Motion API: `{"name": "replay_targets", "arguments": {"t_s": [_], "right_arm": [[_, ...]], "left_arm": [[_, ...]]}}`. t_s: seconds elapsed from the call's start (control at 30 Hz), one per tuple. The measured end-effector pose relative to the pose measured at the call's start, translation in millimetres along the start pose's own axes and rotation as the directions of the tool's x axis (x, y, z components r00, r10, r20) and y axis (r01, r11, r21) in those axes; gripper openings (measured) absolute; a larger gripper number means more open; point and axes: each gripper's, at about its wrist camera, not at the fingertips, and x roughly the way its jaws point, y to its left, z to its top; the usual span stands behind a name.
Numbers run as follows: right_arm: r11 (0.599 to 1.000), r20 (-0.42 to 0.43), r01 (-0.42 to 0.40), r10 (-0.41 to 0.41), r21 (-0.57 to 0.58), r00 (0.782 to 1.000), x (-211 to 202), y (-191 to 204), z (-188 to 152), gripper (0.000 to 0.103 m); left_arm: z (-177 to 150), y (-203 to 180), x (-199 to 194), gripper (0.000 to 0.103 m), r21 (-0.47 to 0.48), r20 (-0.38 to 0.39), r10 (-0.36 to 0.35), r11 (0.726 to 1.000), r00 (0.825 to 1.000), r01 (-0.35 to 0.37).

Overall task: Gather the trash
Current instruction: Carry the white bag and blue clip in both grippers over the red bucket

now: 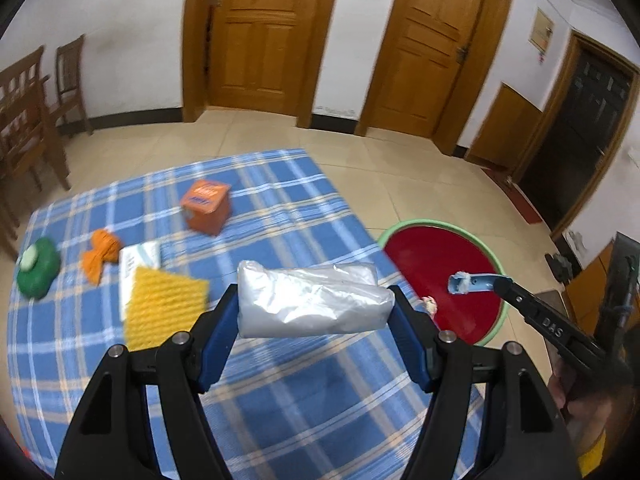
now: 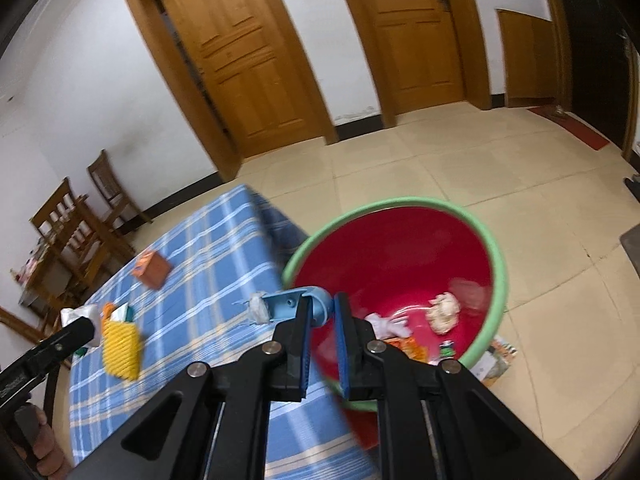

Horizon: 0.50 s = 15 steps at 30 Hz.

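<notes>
My left gripper (image 1: 314, 300) is shut on a silver plastic packet (image 1: 312, 300) and holds it above the blue checked tablecloth (image 1: 280, 380). My right gripper (image 2: 322, 306) is shut on a light blue plastic holder with white paper at its end (image 2: 290, 306), at the rim of the red basin with a green rim (image 2: 496, 240). The holder also shows in the left wrist view (image 1: 476, 283), over the basin (image 1: 404, 224). Crumpled paper (image 2: 442, 312) and wrappers lie inside the basin.
On the cloth lie an orange box (image 1: 206, 206), an orange knitted piece (image 1: 100, 254), a yellow knitted pad (image 1: 164, 308), a white card (image 1: 140, 258) and a green round object (image 1: 38, 266). Wooden chairs (image 1: 24, 128) stand at the left. Doors line the far wall.
</notes>
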Motion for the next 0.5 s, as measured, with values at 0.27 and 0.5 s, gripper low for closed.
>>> {"name": "replay_targets", "arguments": {"t_s": [0.27,0.5], "right_arm": [[0.996,0.001,0.082,-0.083,0.044,0.997,18.6,-37.6,14.7,0.013],[0.988,0.005,0.137,-0.137,0.069,0.991,37.6,-68.0,27.5,0.013]], "left_arm": [[16.7,-42.3,43.5,0.071,0.087,-0.038,-0.057,0.994,0.998,0.061],[20.6,-81.9,85.7,0.071,0.144,-0.068,-0.090,0.985,0.994,0.099]]}}
